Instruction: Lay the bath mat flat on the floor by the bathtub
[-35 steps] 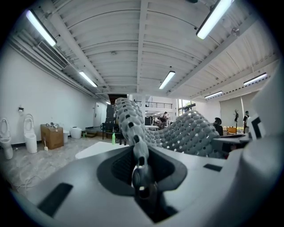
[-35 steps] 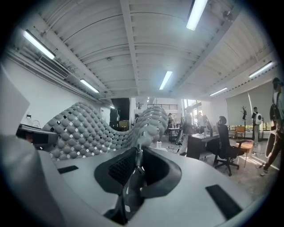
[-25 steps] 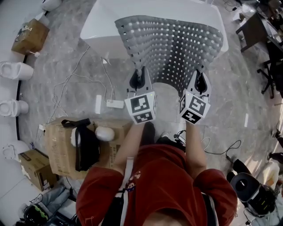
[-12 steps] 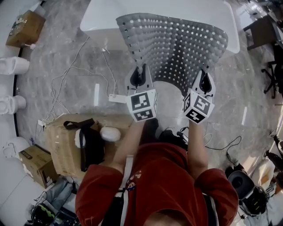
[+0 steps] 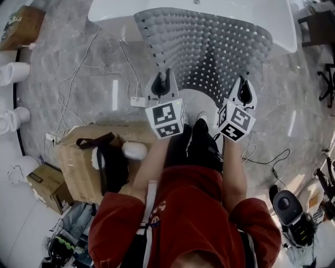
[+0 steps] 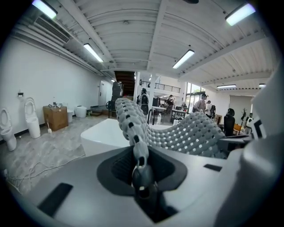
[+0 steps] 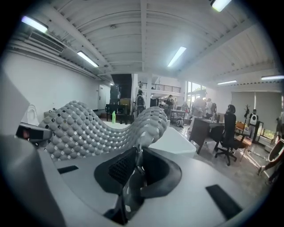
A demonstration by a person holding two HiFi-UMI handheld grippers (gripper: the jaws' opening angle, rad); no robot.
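Grey perforated rubber bath mat [image 5: 204, 49] held up near white bathtub [image 5: 112, 11].
Left gripper [image 5: 162, 84] and right gripper [image 5: 244, 93] each clamp a near mat corner.

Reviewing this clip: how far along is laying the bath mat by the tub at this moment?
Done: the bath mat is picked up and spread out, with the left gripper and right gripper each shut on a near corner. In hand: the mat hangs sagging between them, above the floor in front of the bathtub. Left: lower it flat onto the floor and let go.
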